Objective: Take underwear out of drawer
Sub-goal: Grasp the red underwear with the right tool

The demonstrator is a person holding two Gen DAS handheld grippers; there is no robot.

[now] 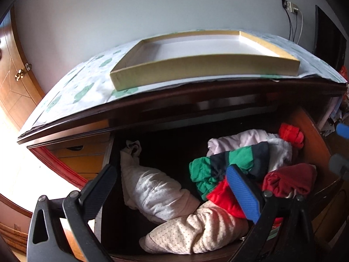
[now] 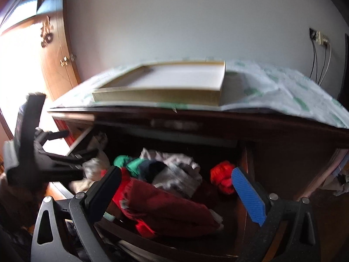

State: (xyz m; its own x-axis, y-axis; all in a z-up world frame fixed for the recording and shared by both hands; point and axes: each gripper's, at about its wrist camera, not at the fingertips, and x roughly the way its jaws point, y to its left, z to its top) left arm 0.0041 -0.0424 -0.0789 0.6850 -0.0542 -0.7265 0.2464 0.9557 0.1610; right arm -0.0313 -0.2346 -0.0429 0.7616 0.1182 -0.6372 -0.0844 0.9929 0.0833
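At the far left stands a wooden door [image 1: 15,80] with a brass knob. The left tool [image 1: 172,184] hangs over the open drawer [image 1: 314,144], its black and blue fingers spread wide with nothing between them. Below it, at the drawer's left, lies a white dotted garment [image 1: 152,194], and nearer, a cream dotted garment [image 1: 196,231]. To the right a green and navy striped piece [image 1: 220,163] sits on a heap with a bright red piece [image 1: 224,198], a dark red garment [image 1: 290,181] and a small red bundle [image 1: 291,134] at the far right corner. Which of these is underwear cannot be told; all lie inside the drawer. Above, the tabletop [image 1: 196,93] carries a green-patterned cloth [image 1: 82,91] and a shallow gold-edged box [image 1: 196,65]. The right tool [image 2: 176,184] is also spread open and empty, hovering over the dark red garment [image 2: 170,209] at the drawer's near right; this view is blurred.
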